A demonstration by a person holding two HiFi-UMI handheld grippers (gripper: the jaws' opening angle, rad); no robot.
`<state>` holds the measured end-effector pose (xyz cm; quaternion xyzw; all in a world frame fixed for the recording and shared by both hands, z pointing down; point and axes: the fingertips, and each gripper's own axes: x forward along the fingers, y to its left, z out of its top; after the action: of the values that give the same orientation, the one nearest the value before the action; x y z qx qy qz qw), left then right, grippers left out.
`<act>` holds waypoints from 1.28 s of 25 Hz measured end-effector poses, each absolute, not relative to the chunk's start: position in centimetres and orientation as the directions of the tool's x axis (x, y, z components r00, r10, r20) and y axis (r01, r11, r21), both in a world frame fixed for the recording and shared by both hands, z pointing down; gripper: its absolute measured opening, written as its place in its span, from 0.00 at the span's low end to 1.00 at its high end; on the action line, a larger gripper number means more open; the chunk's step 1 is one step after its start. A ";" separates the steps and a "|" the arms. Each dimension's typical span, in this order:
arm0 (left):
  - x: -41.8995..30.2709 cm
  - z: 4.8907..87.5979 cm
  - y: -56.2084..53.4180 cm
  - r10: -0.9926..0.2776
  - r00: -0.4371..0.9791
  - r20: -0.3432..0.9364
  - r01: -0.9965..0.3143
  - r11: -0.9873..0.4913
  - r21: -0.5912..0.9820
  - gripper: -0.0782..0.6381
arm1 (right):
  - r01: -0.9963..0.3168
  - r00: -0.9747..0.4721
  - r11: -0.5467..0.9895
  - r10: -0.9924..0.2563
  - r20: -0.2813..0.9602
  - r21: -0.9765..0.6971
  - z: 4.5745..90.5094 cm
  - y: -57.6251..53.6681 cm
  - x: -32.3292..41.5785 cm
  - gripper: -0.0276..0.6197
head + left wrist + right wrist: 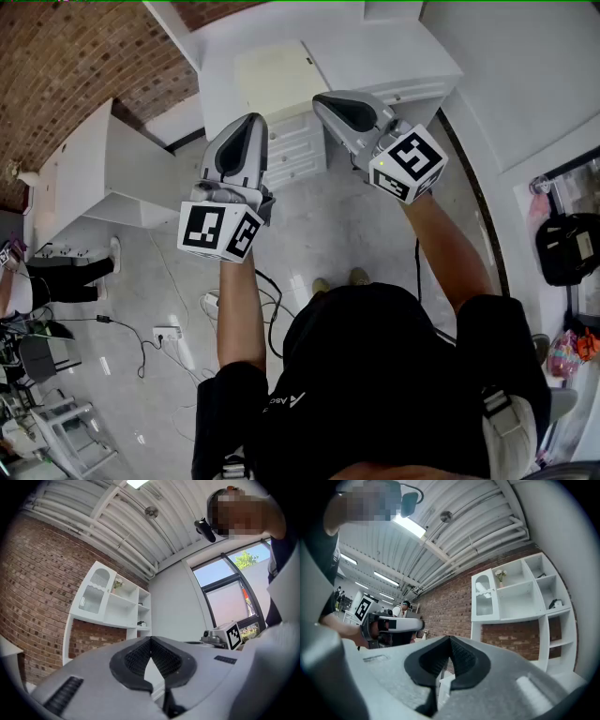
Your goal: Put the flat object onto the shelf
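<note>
Both grippers are shut and hold nothing. In its own view our left gripper (151,640) has its ribbed black pads pressed together with nothing between them, and our right gripper (450,640) shows the same. From the head view we hold them raised side by side, a little apart, pointing toward a white cabinet (298,148) with panelled drawer fronts.

Under us is a pale, glossy floor (309,234), with a power strip (167,333) and loose cables lying on it to our left. A red brick wall (66,56) runs behind the furniture. Overhead is a white ribbed ceiling (117,522), and a tall window (229,590) shows on one side.

On the cabinet's white top lies a cream flat board (274,80), ahead of both grippers and touched by neither.

A white shelf unit (520,599) hangs on the brick. Its glazed door (483,597) closes one compartment. Beside that, an open compartment holds a small plant (500,576), and a side compartment holds a dark item (555,604) that we cannot identify. The wide middle shelf looks bare.
</note>
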<state>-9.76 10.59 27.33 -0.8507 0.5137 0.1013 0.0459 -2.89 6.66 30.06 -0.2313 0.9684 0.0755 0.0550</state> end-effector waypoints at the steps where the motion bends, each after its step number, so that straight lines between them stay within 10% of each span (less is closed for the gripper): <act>1: -10.0 27.3 10.6 -0.864 0.452 -0.221 -0.883 -0.468 0.026 0.11 | -0.457 -0.887 0.881 -0.441 -0.141 0.122 30.1 6.6 -3.1 0.04; 32: -18.4 29.9 11.1 -0.866 0.445 -0.227 -0.870 -0.478 0.120 0.11 | -0.542 -0.840 0.805 -0.524 -0.137 0.241 30.3 8.9 -7.9 0.05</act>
<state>-18.39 11.12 29.89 -0.8499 0.5107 0.1295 0.0071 -7.90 8.92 30.31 -0.2807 0.9495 0.1362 0.0318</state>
